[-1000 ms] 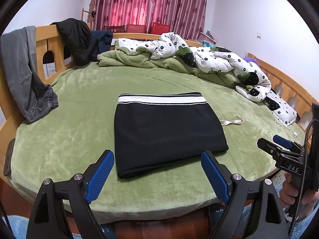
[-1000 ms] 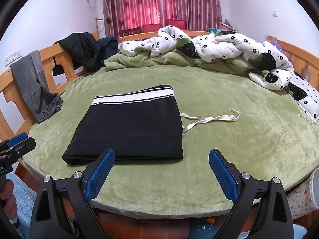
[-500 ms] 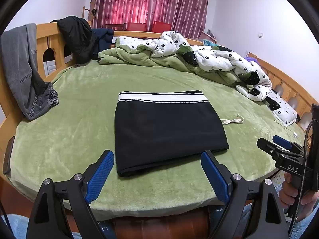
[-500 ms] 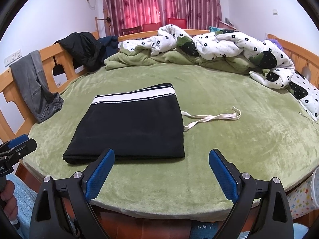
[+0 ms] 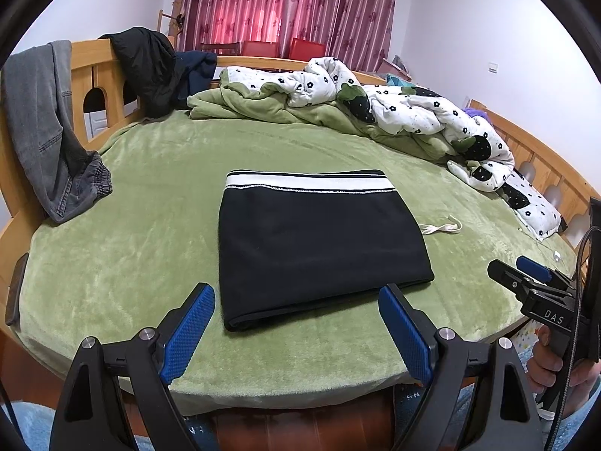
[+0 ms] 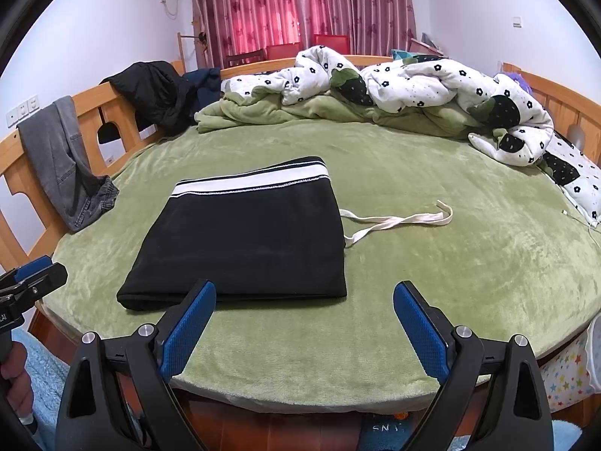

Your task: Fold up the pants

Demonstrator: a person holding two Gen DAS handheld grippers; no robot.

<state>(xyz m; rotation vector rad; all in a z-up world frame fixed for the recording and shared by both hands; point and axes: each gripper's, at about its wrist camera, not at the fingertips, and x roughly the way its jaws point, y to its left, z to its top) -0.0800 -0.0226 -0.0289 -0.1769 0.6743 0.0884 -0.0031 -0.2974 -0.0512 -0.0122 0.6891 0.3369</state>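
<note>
"DAS" is read on the right hand-held gripper [image 5: 526, 274] only in the left view, the drawstring [image 6: 394, 221] is fully seen only in the right view, the folded pants [image 5: 315, 240] are laid on the bed [image 5: 150, 195], and both the right and the left hand-held gripper [image 5: 296, 323] are held apart, empty.

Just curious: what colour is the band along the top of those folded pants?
White, edged with thin black stripes, on black pants; the waistband shows best in the left wrist view.

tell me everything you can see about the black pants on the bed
The black pants lie folded into a flat, neat rectangle on the green plush blanket. The fabric looks soft and matte. A white waistband with thin black stripes faces the far side. A cream drawstring trails out from the right edge onto the blanket. Neither gripper touches them.
</note>
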